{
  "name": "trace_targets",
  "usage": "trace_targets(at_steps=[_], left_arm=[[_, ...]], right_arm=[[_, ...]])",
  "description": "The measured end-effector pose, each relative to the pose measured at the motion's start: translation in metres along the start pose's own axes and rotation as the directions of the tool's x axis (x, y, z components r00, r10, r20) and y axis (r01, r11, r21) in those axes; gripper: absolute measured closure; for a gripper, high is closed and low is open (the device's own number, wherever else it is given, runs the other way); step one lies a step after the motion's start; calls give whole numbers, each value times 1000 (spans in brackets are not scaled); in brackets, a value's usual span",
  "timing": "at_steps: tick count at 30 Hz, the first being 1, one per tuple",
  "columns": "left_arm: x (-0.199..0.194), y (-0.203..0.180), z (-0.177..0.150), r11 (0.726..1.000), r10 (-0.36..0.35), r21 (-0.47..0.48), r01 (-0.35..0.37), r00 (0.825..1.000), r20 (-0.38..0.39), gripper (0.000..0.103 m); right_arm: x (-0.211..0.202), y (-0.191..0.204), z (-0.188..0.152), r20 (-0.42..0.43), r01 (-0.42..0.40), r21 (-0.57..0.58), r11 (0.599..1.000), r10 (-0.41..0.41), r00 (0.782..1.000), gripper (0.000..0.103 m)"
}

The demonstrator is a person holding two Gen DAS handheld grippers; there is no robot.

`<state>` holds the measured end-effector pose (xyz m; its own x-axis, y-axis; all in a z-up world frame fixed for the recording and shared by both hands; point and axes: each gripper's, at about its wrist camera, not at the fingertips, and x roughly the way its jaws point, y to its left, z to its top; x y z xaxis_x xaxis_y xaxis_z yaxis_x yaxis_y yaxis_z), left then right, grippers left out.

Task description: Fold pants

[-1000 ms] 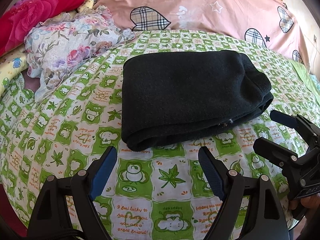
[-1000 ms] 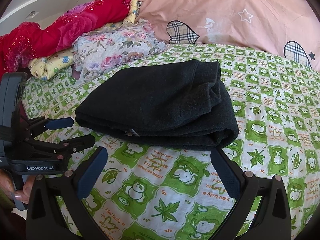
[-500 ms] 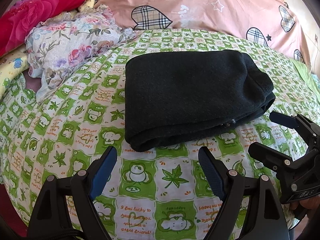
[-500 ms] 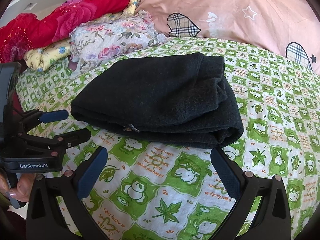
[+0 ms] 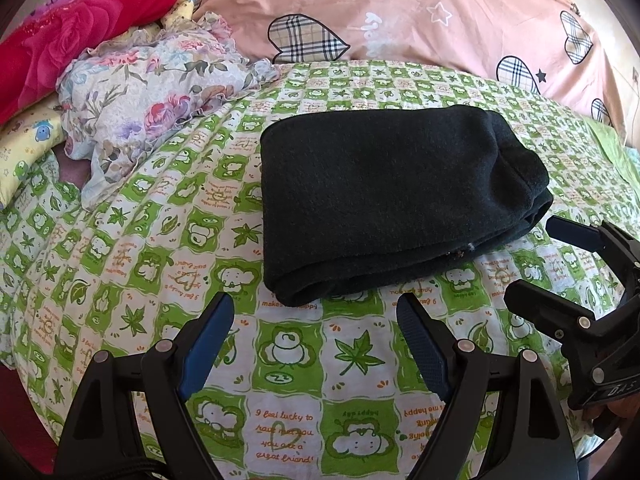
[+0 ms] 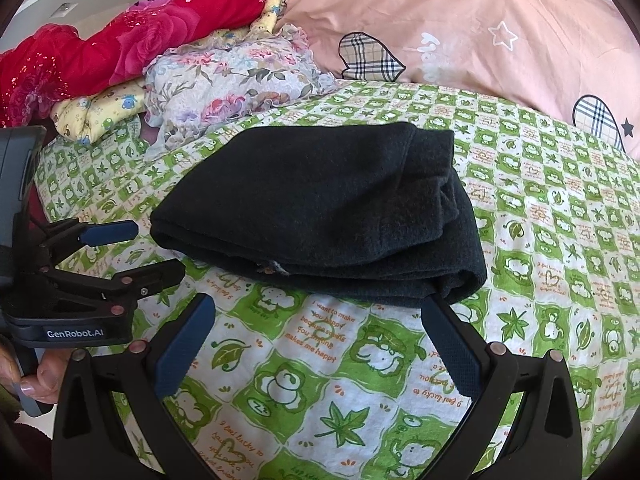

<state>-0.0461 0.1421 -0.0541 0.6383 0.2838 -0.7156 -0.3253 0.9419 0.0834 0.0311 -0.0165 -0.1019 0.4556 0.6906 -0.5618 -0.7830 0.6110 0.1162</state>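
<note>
Well clear: tongs, pants edge

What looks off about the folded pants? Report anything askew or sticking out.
The black pants lie folded on the green checked sheet, and both open grippers are clear of them. The layers at the right end are bunched and uneven, not flush. A small pale speck shows on the front edge; I cannot tell what it is.

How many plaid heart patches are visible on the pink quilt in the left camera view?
4 on the pink quilt: one at centre-left, one upper right, one lower right, one partly cut at the far right edge. More may be hidden.
</note>
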Motion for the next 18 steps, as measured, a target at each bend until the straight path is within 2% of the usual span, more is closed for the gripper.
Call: trace_targets(at_steps=[18], left_arm=[[-9, 4, 2, 1000, 11, 9, -12, 1000, 12, 19]], right_arm=[[-12, 3, 10, 16, 22, -5, 1000, -21, 1000, 0]])
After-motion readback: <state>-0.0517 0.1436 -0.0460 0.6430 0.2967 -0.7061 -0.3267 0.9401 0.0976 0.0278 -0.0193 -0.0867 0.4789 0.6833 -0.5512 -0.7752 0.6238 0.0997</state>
